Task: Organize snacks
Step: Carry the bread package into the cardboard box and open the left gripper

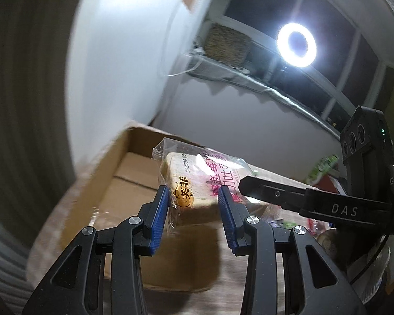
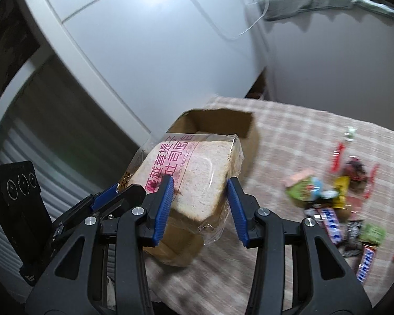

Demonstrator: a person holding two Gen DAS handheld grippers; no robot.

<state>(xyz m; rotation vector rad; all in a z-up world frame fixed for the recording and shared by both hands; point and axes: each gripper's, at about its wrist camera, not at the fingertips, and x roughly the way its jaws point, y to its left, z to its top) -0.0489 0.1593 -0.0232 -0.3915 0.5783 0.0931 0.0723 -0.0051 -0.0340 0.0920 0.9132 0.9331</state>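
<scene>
One clear plastic packet of thick-cut white toast with pink lettering [image 1: 194, 181] [image 2: 194, 176], held in the air just above the near edge of an open brown cardboard box [image 1: 123, 173] [image 2: 218, 123].

Left tool [image 1: 193, 194]: blue ribbed pads pressed to both sides of the packet, clamped on it. In the right wrist view one blue pad [image 2: 105, 194] meets the packet's left corner.

Right tool [image 2: 200, 186]: blue pads set apart on either side of the packet; the left pad lies against the wrapper, the right pad stands just clear of it. Whether it grips cannot be told. In the left wrist view its black finger [image 1: 275, 191] crosses the packet's right end.

Cardboard box: flaps up, interior showing a plain brown bottom; stands at the far left of the tabletop.

Tabletop: covered by a beige-and-white checked cloth [image 2: 296, 128].

Several loose snacks [image 2: 349, 199], well to the right of the box on the cloth: blue-and-white wrapped chocolate bars [image 2: 331, 223], green pouches, red sticks, a yellow packet, dark wrappers; blurred.

Surroundings: white cabinet door [image 2: 155, 42] behind the box; bright ring light [image 1: 296, 44] before a dark window, far right.
</scene>
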